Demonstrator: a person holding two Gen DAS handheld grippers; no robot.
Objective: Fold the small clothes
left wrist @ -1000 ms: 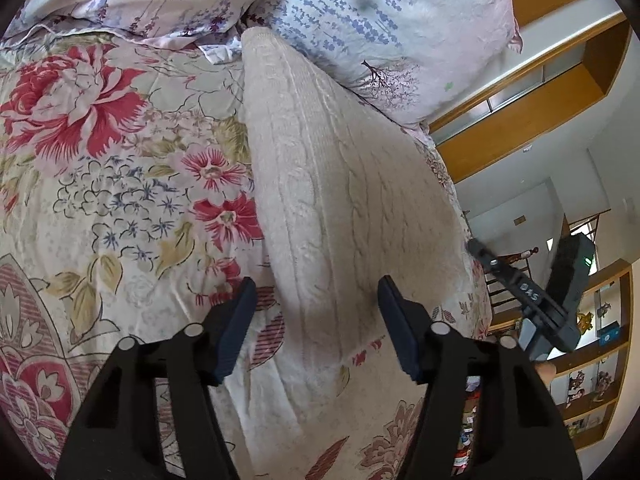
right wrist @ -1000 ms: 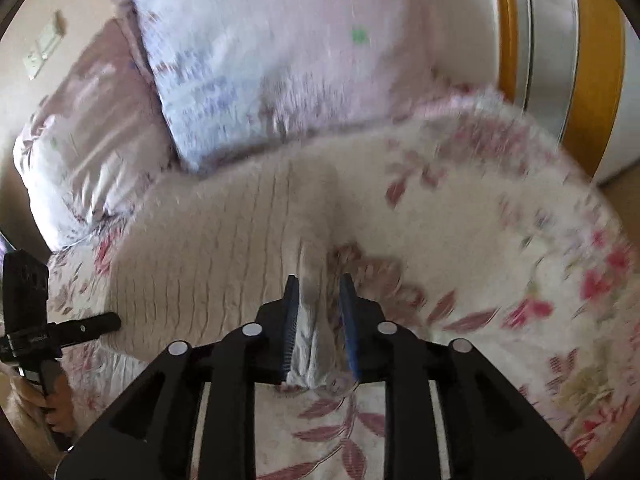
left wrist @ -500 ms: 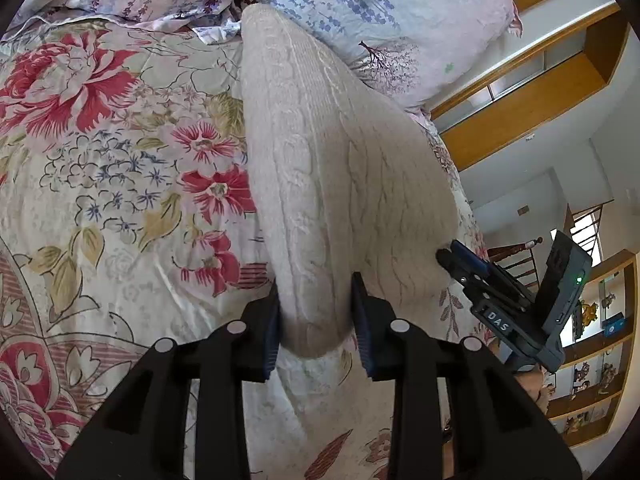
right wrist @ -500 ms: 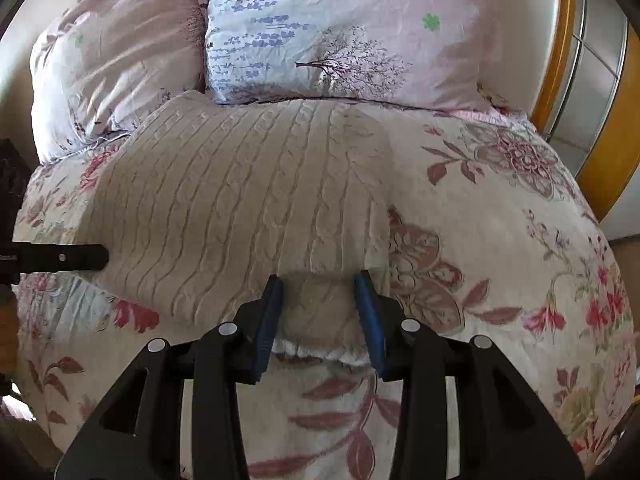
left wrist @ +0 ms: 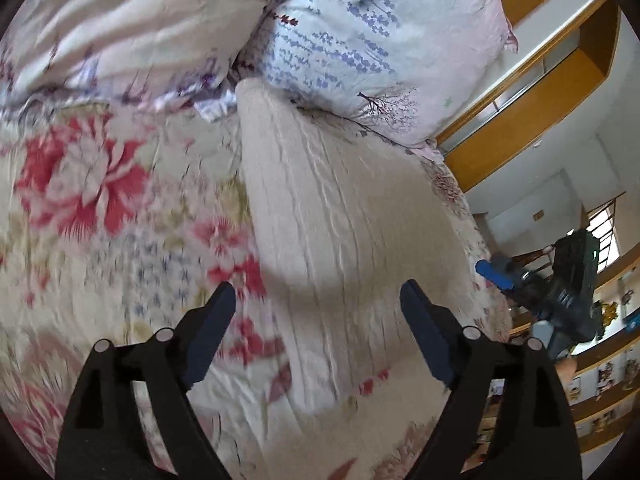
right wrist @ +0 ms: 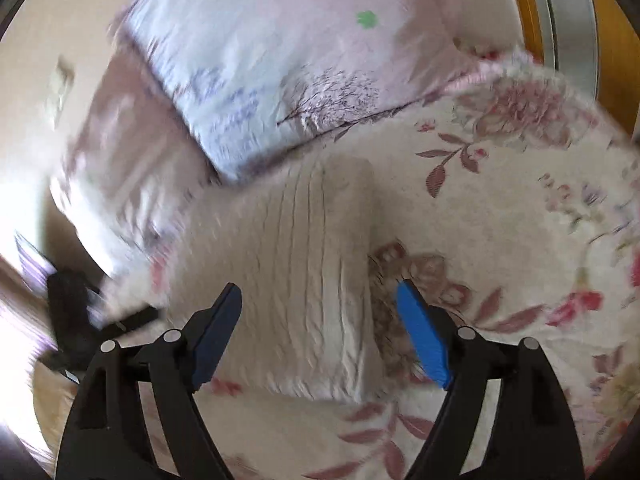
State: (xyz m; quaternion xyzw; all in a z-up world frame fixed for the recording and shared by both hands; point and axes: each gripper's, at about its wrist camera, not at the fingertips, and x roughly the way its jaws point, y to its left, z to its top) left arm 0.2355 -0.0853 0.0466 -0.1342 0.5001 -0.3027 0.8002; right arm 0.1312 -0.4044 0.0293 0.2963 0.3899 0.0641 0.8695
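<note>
A cream cable-knit sweater (left wrist: pixel 344 216) lies flat and folded on the floral bedspread (left wrist: pixel 100 208), reaching up to the pillows. My left gripper (left wrist: pixel 316 312) is open and empty, held above the sweater's near end. The sweater also shows in the right wrist view (right wrist: pixel 296 264). My right gripper (right wrist: pixel 320 316) is open and empty above the sweater's near edge. The right gripper shows at the right of the left wrist view (left wrist: pixel 552 296); the left gripper shows blurred at the left of the right wrist view (right wrist: pixel 80 320).
Two floral pillows (left wrist: pixel 368 36) lean at the head of the bed, touching the sweater's far end. A wooden wardrobe frame (left wrist: pixel 532 92) stands beyond the bed. The bedspread (right wrist: pixel 520 216) spreads wide to the right of the sweater.
Both grippers were shut on the sweater's near edge half a second ago. Both have opened and let go, and pulled back above the sweater, which now lies flat.
</note>
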